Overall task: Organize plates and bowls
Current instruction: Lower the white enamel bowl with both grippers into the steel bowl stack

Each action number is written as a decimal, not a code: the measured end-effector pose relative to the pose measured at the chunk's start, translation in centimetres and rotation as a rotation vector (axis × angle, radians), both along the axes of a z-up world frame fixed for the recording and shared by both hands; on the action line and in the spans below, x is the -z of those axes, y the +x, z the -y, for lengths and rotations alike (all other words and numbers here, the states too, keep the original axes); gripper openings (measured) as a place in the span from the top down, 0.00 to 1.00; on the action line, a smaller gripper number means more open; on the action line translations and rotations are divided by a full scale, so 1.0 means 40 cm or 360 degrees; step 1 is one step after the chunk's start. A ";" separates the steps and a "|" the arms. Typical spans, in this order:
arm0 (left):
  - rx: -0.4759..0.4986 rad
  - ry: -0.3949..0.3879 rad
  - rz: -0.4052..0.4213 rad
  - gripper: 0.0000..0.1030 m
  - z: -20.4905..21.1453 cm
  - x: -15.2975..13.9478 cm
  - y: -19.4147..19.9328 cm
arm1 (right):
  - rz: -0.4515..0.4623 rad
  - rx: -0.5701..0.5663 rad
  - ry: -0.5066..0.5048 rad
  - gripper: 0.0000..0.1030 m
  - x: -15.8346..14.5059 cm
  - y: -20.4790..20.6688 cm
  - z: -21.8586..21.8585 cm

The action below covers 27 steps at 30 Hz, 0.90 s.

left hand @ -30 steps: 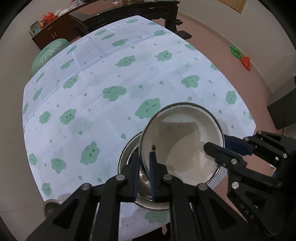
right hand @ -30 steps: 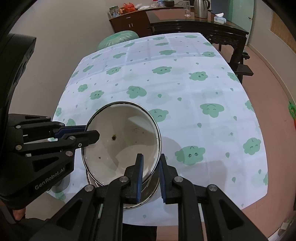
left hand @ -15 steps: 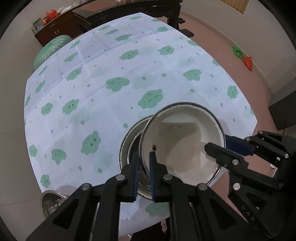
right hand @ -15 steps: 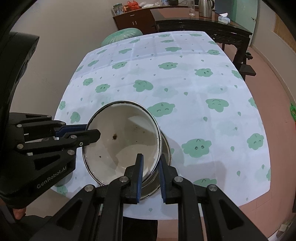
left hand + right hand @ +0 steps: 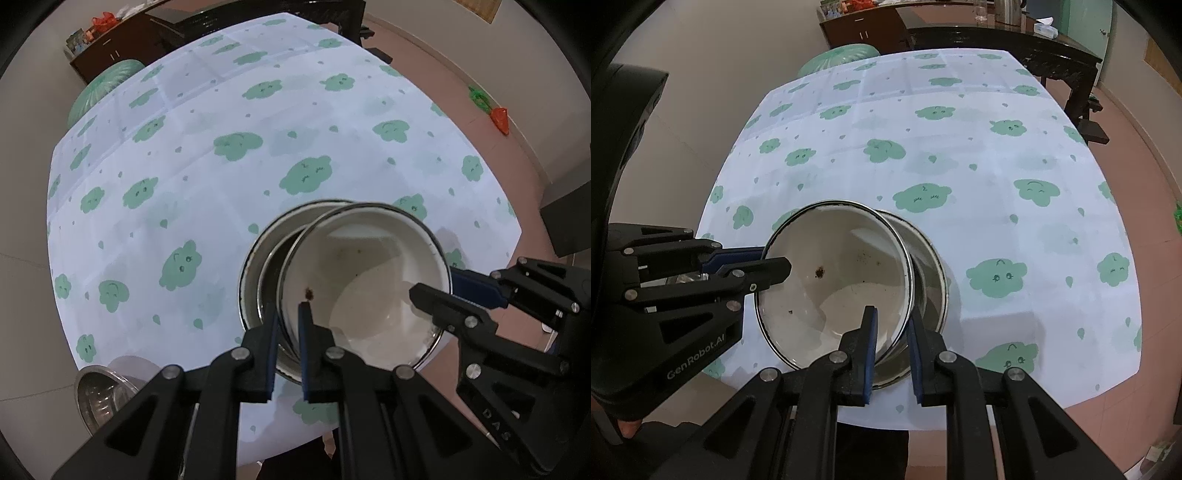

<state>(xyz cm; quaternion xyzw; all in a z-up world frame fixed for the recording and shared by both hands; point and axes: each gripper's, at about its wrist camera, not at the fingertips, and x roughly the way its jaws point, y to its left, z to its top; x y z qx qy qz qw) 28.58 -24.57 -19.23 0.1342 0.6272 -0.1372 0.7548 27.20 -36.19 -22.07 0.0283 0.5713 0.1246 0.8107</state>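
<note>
A white enamel bowl [image 5: 369, 280] with a dark rim and a few brown specks hangs tilted just above a stack of steel bowls [image 5: 258, 269] on the cloud-print tablecloth [image 5: 221, 184]. My left gripper [image 5: 290, 314] is shut on the bowl's near rim. My right gripper [image 5: 439, 286] is shut on the opposite rim. In the right wrist view the white bowl [image 5: 842, 280] partly covers the steel bowls [image 5: 932, 273]. There my right gripper [image 5: 891, 321] clamps the bowl's rim, and my left gripper [image 5: 764, 260] grips it from the left.
Another steel bowl [image 5: 103, 384] sits off the table's near left corner. A dark wooden table [image 5: 1015, 40] and a green cushion [image 5: 842, 55] stand beyond the far edge. The table's front edge [image 5: 997, 417] is close to the stack.
Both grippers have carried the white bowl a little down and sideways, and more of the steel stack beneath shows beside it. Both grips are unchanged.
</note>
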 end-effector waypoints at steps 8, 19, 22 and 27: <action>-0.0010 0.0008 -0.0034 0.94 -0.014 0.026 0.000 | -0.0040 -0.0022 0.0004 0.83 0.024 0.003 -0.015; -0.0013 0.0007 -0.0070 0.94 -0.022 0.047 -0.003 | -0.0075 -0.0041 -0.0014 0.83 0.043 0.009 -0.024; -0.0011 0.0007 -0.0071 0.94 -0.024 0.048 -0.004 | -0.0079 -0.0045 -0.0016 0.83 0.045 0.012 -0.027; -0.0011 0.0008 -0.0081 0.94 -0.026 0.055 -0.004 | -0.0090 -0.0053 -0.0017 0.83 0.051 0.015 -0.028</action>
